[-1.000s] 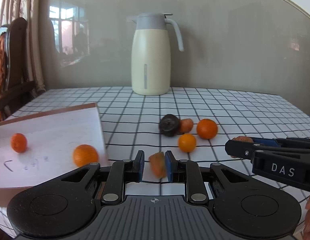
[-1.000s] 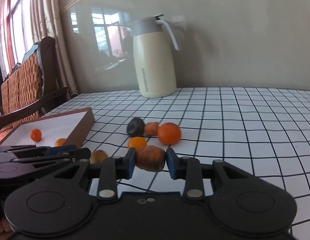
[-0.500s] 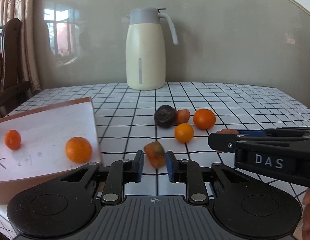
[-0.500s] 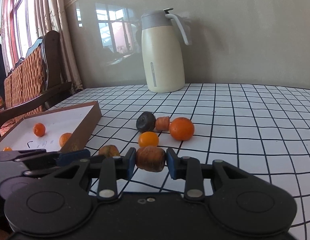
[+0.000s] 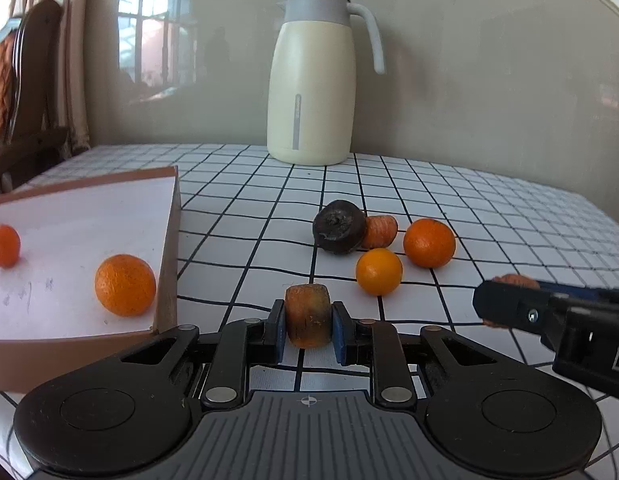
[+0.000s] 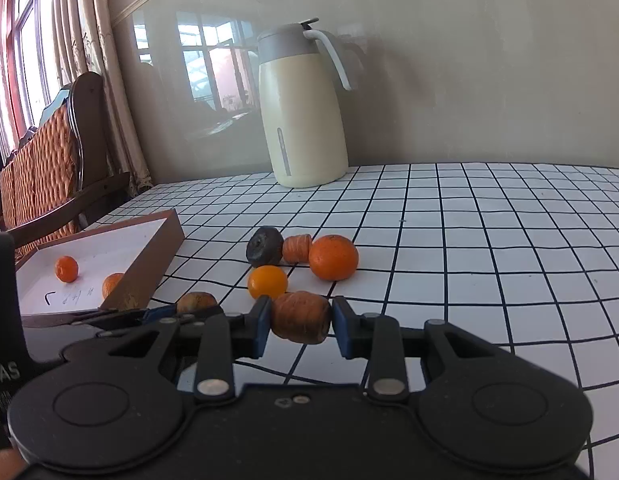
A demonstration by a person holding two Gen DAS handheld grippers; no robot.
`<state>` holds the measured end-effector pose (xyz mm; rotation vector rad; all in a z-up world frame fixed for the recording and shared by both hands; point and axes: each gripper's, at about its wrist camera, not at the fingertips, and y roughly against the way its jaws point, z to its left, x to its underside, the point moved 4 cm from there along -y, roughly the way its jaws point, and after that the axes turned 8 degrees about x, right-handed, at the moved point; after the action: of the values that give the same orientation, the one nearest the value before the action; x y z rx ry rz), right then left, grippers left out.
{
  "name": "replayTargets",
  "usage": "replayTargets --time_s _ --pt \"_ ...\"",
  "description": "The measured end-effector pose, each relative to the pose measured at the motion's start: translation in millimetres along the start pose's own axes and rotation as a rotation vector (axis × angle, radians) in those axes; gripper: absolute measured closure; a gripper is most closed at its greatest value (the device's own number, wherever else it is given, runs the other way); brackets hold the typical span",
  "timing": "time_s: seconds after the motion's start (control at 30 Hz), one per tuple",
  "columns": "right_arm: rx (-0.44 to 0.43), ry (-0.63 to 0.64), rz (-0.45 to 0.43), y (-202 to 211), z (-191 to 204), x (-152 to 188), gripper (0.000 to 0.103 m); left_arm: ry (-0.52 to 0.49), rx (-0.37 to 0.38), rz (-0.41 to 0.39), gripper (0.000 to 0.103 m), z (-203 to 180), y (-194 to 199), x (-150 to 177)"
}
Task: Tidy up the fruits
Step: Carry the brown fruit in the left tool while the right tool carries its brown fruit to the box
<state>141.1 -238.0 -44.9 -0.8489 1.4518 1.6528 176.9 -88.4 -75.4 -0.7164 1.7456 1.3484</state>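
Fruits [image 5: 379, 271] loose on checked table [image 5: 489, 204], both claws pinching carrot chunks [image 5: 308, 315], tray [image 5: 171, 248] left, jug [image 5: 313, 80] behind

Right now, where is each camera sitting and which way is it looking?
Left wrist: sits on the left gripper, looking forward over the carrot chunk it pinches, toward the box and jug; the right gripper shows too.
Right wrist: sits on the right gripper, looking forward over its carrot piece; the left gripper shows.
Both views share the jug, the box and the loose fruit.
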Motion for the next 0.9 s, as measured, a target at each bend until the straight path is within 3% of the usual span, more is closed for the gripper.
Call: replayTargets --time_s 0.4,0.9 --pt "-0.017 0.016 -0.008 3.8 7.3 -2.8 0.079 -0.027 0.017 -0.029 0.08 8.2 30.3 -3.7" --pt "-0.175 0.095 -0.046 19.8 73.6 -13.6 0.079 0.0 -0.011 -0.097 0.08 51.1 96.6 -9.5"
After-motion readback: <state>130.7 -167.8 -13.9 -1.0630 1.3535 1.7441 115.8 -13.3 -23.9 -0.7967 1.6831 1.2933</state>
